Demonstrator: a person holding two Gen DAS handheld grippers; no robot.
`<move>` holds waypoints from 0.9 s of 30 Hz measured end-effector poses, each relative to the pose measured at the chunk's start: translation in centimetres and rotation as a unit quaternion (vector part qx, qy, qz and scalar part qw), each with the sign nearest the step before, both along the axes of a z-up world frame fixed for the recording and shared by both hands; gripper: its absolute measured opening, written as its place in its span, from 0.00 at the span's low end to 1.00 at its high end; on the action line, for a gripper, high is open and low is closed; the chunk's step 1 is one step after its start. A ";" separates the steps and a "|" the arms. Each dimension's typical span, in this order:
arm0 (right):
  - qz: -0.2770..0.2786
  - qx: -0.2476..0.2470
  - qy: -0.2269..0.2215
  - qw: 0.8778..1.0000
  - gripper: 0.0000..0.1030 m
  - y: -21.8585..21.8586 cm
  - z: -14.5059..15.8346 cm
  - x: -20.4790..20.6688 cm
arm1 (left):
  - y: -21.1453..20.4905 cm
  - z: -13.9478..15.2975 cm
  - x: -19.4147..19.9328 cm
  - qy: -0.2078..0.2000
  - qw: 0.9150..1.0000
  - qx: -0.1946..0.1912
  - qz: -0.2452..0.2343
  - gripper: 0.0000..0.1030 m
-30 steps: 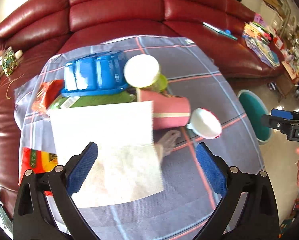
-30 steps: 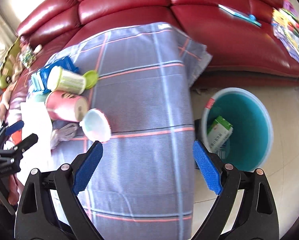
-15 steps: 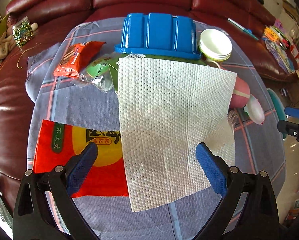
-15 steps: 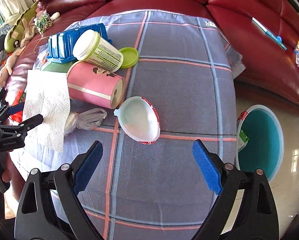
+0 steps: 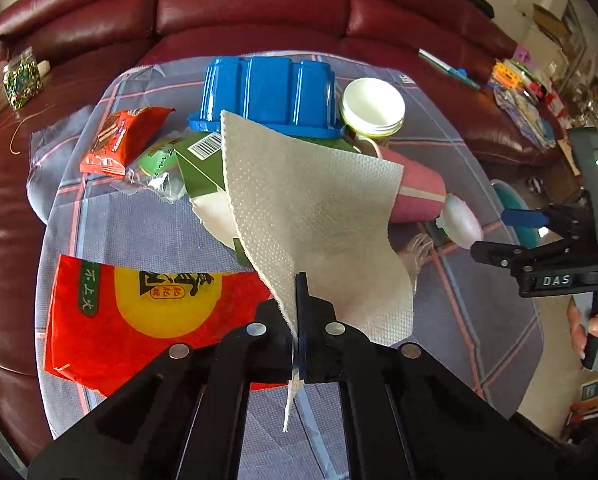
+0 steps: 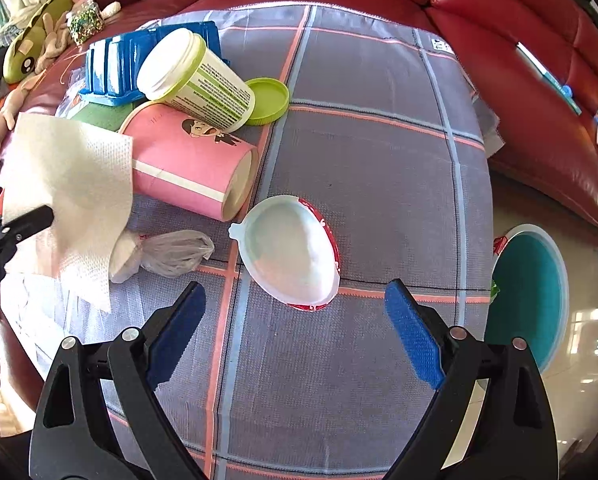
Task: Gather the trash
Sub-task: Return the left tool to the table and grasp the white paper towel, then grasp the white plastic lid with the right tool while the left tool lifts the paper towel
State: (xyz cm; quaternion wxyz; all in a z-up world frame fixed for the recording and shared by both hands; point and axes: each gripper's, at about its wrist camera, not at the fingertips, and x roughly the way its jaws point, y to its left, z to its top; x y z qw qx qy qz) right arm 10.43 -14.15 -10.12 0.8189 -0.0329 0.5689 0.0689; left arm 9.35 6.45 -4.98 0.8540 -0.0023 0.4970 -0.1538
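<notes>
My left gripper [image 5: 301,280] has its jaws closing tight on the near edge of a white paper towel [image 5: 315,208], which rises crumpled from the pile. The same towel [image 6: 67,176] shows at the left of the right wrist view, pinched by the left gripper [image 6: 31,218]. My right gripper [image 6: 295,294] stands open just above a white lid with a red rim [image 6: 291,248], touching nothing. A pink paper cup [image 6: 187,164] lies on its side behind the lid, with a white tub [image 6: 195,80] and its green lid [image 6: 269,100] beyond.
A teal bin [image 6: 531,296] stands on the floor right of the checked tablecloth [image 6: 363,152]. A blue plastic tray [image 5: 271,92], an orange snack bag [image 5: 119,140], a red and yellow packet [image 5: 139,320], a green carton [image 5: 199,168] and a clear bag [image 6: 175,252] lie around. A red sofa wraps behind.
The left gripper went from wide open over the flat paper towel to shut on its edge, bunching it up. The right gripper moved left from the bin to above the white lid.
</notes>
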 end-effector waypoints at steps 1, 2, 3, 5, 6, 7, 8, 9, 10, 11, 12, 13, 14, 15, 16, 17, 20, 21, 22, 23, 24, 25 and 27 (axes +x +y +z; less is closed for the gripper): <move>0.001 -0.002 0.002 1.000 0.85 0.1 -0.3 0.2 | 0.0 0.1 0.0 0.001 1.000 -0.005 -0.002 0.01; 0.002 -0.005 0.004 1.000 0.85 0.2 -0.7 0.4 | 0.0 0.2 0.0 0.001 1.000 -0.007 -0.003 0.01; 0.005 -0.004 0.005 1.000 0.85 0.3 -0.9 0.7 | 0.0 0.2 0.0 0.001 1.000 -0.008 -0.002 0.01; 0.008 -0.005 0.006 1.000 0.85 0.6 -1.4 1.2 | 0.0 0.3 0.2 0.004 1.000 -0.012 -0.001 0.01; 0.011 -0.005 0.006 1.000 0.85 0.7 -1.6 1.5 | 0.0 0.2 0.2 0.005 1.000 -0.012 -0.001 0.01; 0.013 -0.006 0.004 1.000 0.85 0.9 -1.9 1.7 | 0.0 0.2 0.3 0.005 1.000 -0.011 0.000 0.01; 0.017 -0.006 0.003 1.000 0.85 1.1 -2.1 1.9 | 0.1 0.2 0.4 0.006 1.000 -0.011 0.000 0.01; 0.022 -0.007 0.003 1.000 0.81 1.2 -2.3 2.0 | 0.0 0.2 0.4 0.007 1.000 -0.014 0.000 0.01; 0.026 -0.007 0.004 1.000 0.76 1.3 -2.5 2.1 | 0.0 0.2 0.4 0.006 1.000 -0.015 0.000 0.01; 0.031 -0.005 0.005 1.000 0.61 1.4 -2.7 2.2 | -0.1 0.3 0.4 0.004 1.000 -0.015 0.001 0.01; 0.034 -0.002 0.009 0.999 0.53 1.5 -2.9 2.3 | -0.2 0.4 0.3 0.002 1.000 -0.014 0.002 0.01; 0.034 0.001 0.009 0.999 0.52 1.4 -2.9 2.3 | -0.3 0.6 0.3 0.001 1.000 -0.015 0.002 0.01; 0.035 0.003 0.005 0.999 0.51 1.3 -2.8 2.1 | -0.4 0.7 0.3 0.000 1.000 -0.016 0.003 0.01; 0.037 0.006 0.002 0.999 0.50 1.3 -2.7 1.9 | -0.4 0.9 0.3 -0.001 1.000 -0.018 0.004 0.01; 0.037 0.009 -0.003 0.999 0.49 1.2 -2.4 1.7 | -0.6 1.2 0.2 -0.002 1.000 -0.020 0.005 0.01; 0.036 0.010 -0.009 0.999 0.48 1.1 -2.1 1.4 | -0.7 1.5 0.1 -0.005 1.000 -0.020 0.004 0.01; 0.029 0.021 -0.019 0.999 0.46 0.5 -1.1 0.6 | -1.4 2.9 -0.4 -0.020 1.000 -0.019 -0.001 0.01; 0.025 0.026 -0.023 0.999 0.46 0.3 -0.7 0.3 | -1.6 3.4 -0.6 -0.026 0.999 -0.020 -0.003 0.01; 0.022 0.027 -0.027 0.999 0.45 0.1 -0.3 0.1 | -1.7 3.9 -0.7 -0.031 0.999 -0.020 -0.004 0.01; 0.019 0.028 -0.032 0.999 0.44 -0.1 0.1 -0.2 | -1.9 4.4 -0.9 -0.038 0.999 -0.019 -0.005 0.01; 0.016 0.030 -0.036 0.999 0.43 -0.3 0.5 -0.5 | -2.0 5.0 -1.1 -0.043 0.999 -0.019 -0.006 0.01; 0.014 0.034 -0.040 0.999 0.43 -0.6 0.9 -0.9 | -2.2 5.5 -1.2 -0.048 0.999 -0.020 -0.006 0.01; 0.011 0.038 -0.046 0.998 0.43 -1.1 1.5 -1.3 | -2.4 6.5 -1.5 -0.061 0.998 -0.018 -0.007 0.01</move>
